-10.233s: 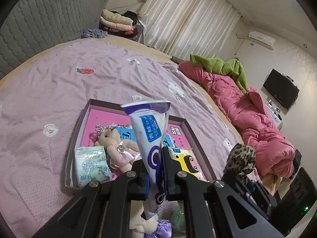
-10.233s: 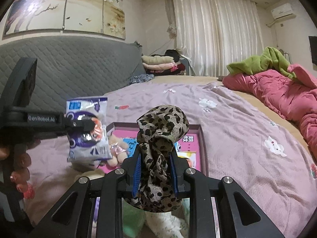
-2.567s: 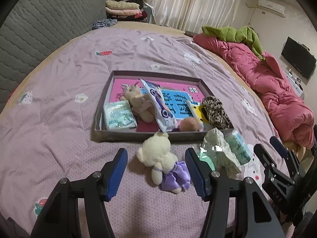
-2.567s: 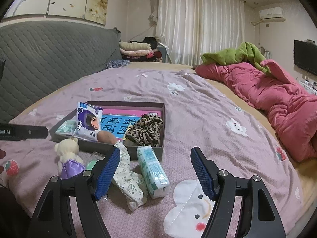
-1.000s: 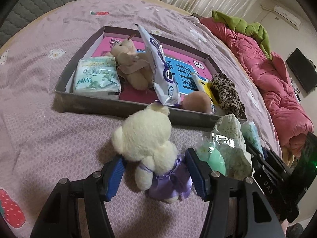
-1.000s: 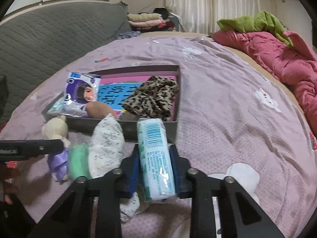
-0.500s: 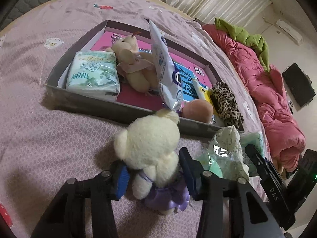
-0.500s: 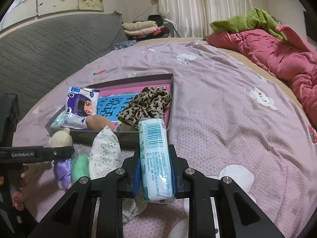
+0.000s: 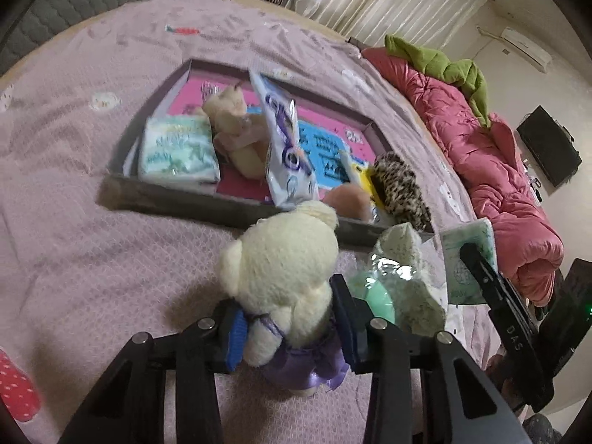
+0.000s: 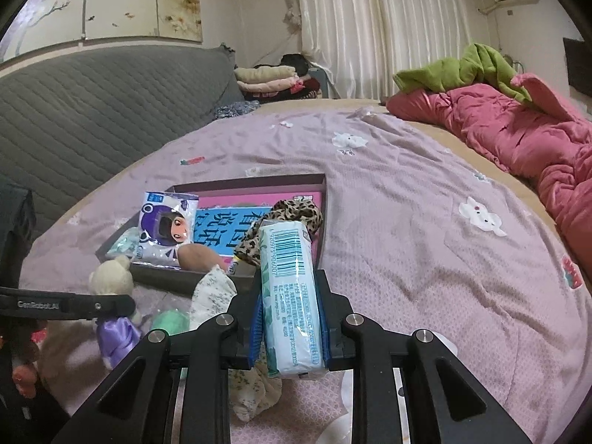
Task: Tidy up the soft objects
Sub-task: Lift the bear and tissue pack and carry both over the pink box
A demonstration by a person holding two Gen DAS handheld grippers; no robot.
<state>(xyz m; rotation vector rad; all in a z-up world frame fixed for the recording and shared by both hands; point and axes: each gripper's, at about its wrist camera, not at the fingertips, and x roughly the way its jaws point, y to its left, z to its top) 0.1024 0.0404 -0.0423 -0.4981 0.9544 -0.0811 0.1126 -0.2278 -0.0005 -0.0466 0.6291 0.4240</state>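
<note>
Lilac bedspread (image 10: 425, 259), grey tray (image 9: 177, 199) near its front edge. Left gripper (image 9: 292, 327): jaws closing, pads against cream teddy bear (image 9: 285, 262), just outside the tray. Right gripper (image 10: 288, 327): clamped on tissue pack (image 10: 290, 288), raised before the tray. Leopard cloth (image 10: 296, 218) lies inside.

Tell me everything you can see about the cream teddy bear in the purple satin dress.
The cream teddy bear in the purple satin dress is a small plush toy with fluffy pile, rounded ears and a shiny frilled skirt. It sits upright, seen from behind, facing the grey tray. The left gripper is closing on its waist, blue pads against both sides. It is just in front of the tray on the purple bedspread, beside a floral cloth bundle.
</note>
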